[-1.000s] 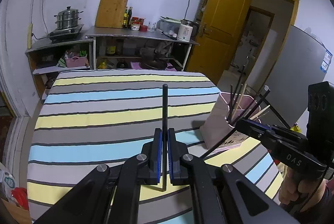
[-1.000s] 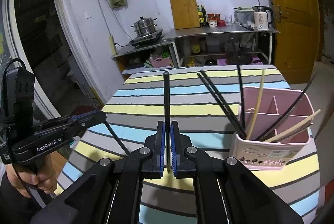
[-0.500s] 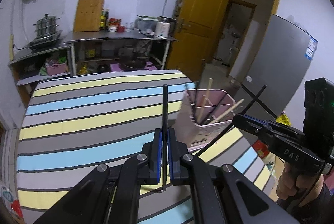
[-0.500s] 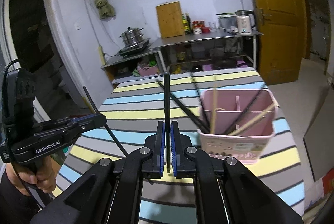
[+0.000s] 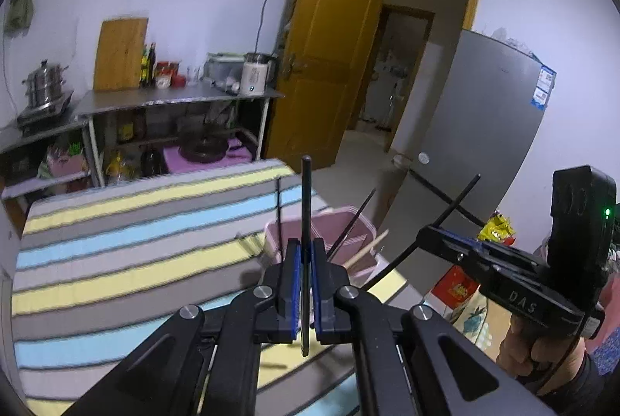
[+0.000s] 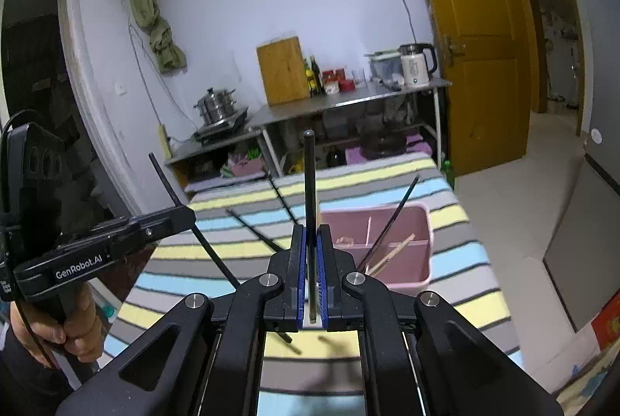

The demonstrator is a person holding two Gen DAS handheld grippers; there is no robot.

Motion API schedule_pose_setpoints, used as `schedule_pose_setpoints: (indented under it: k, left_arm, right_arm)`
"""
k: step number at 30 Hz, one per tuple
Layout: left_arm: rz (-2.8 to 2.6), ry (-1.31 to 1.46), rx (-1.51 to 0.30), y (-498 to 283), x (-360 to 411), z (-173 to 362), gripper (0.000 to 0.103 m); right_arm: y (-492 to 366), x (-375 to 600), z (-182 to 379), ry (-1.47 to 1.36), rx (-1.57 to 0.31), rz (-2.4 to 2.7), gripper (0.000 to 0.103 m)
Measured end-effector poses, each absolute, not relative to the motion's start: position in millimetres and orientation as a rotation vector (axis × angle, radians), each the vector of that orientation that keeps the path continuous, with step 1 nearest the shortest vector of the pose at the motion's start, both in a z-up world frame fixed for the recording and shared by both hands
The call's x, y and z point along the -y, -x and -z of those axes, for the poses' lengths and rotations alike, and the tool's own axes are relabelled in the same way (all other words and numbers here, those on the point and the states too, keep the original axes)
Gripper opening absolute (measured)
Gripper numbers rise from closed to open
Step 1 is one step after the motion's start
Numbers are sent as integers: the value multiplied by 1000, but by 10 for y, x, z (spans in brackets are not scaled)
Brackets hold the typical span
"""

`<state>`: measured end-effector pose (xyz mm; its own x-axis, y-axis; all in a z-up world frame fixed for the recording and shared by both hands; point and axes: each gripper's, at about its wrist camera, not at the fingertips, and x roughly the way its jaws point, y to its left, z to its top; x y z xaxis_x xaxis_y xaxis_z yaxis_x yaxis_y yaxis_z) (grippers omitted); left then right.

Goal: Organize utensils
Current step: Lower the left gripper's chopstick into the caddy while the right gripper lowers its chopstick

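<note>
My left gripper [image 5: 305, 242] is shut on a black chopstick [image 5: 306, 195] that stands up between its blue pads. Just behind its fingertips sits the pink utensil holder [image 5: 360, 226], with black and wooden chopsticks leaning in it. My right gripper [image 6: 310, 229] is shut on a second black chopstick [image 6: 309, 179], above the holder [image 6: 420, 245] and slightly left of it. Each view shows the other gripper at its side: the right one [image 5: 426, 234] with its chopstick slanting, the left one [image 6: 189, 215] likewise. A hand holds each handle.
The holder stands near the right edge of a table with a striped cloth [image 5: 116, 245]. A grey fridge [image 5: 472, 144] and an open yellow door [image 5: 321, 67] lie to the right. Metal shelves [image 6: 348, 102] with pots, bottles and a kettle line the far wall.
Both grippers rose and swung right, each keeping its black chopstick. The pink holder now sits closer under the fingertips, and the left view has turned toward the door and fridge.
</note>
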<state>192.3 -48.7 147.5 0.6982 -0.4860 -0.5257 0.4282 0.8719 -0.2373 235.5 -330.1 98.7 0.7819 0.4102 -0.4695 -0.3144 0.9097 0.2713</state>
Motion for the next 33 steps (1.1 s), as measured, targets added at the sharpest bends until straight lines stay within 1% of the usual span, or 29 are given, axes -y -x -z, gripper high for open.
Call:
schedule_pose_setpoints:
  k: [7,15,24,33]
  left_arm:
    - [527,97,-551,-2105,647,-1786,5]
    - [518,79,-534,-2383,825,-1815,5]
    - [498,46,-546,-2663,989,-1572,5]
    - [495,25,-588,-2795,1040,-1207,5]
  right_arm:
    - [-2422,3445,-1216,-196,-477,-371,5]
    - [-2618,3473,-1245,-200,-455,-349,5]
    - [-2782,3490,-1075,-219,-465,-319,5]
    - [-2894,3411,-828,-214,-499,-319,5]
